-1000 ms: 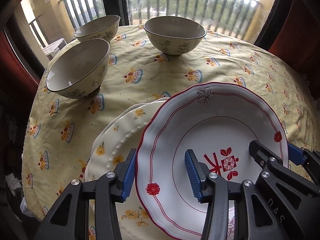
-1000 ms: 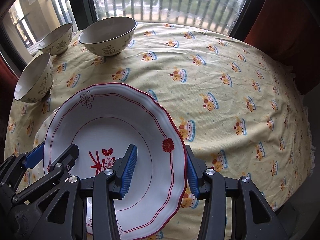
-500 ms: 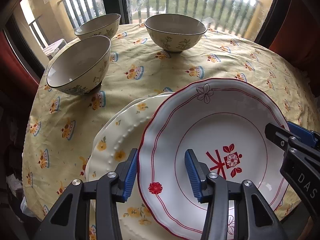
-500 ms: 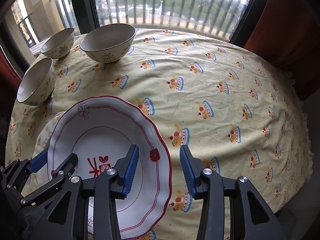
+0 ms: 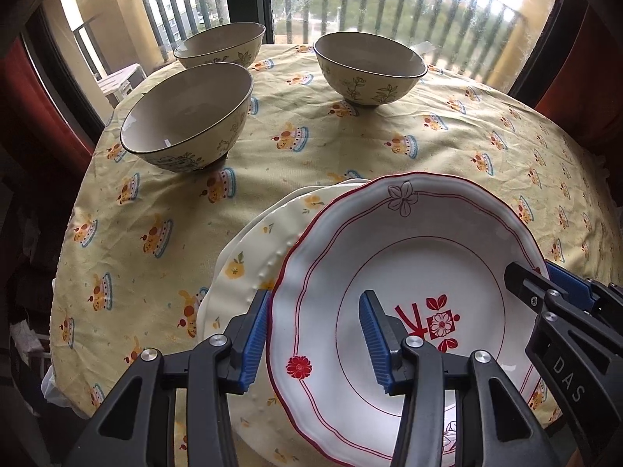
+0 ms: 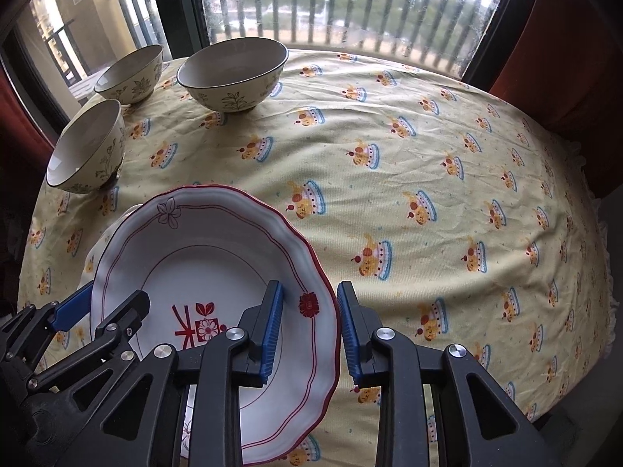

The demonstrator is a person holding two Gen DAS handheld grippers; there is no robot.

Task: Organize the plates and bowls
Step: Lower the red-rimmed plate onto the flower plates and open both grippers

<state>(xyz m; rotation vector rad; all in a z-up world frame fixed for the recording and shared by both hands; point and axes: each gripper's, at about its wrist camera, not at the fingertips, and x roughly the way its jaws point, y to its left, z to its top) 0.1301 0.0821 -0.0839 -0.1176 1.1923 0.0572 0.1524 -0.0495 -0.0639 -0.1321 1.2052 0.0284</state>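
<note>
A white plate with a red rim lies tilted over a cream plate with yellow flowers at the near edge of the table. My left gripper is shut on the red-rimmed plate's left rim, one pad outside the edge and one over the well. On the opposite side my right gripper straddles the right rim of that plate. Its jaws are closing, the inner pad over the rim, the outer one a sliver clear of the edge. Each gripper shows in the other's view.
Three cream bowls with leaf prints stand upright and apart at the far left: the nearest bowl, the back-left bowl and the back-middle bowl. A yellow patterned tablecloth covers the round table. A window with railings is behind.
The right gripper's jaws have narrowed around the red-rimmed plate's right rim and shifted outward along it. The left gripper keeps the same hold on the left rim.
</note>
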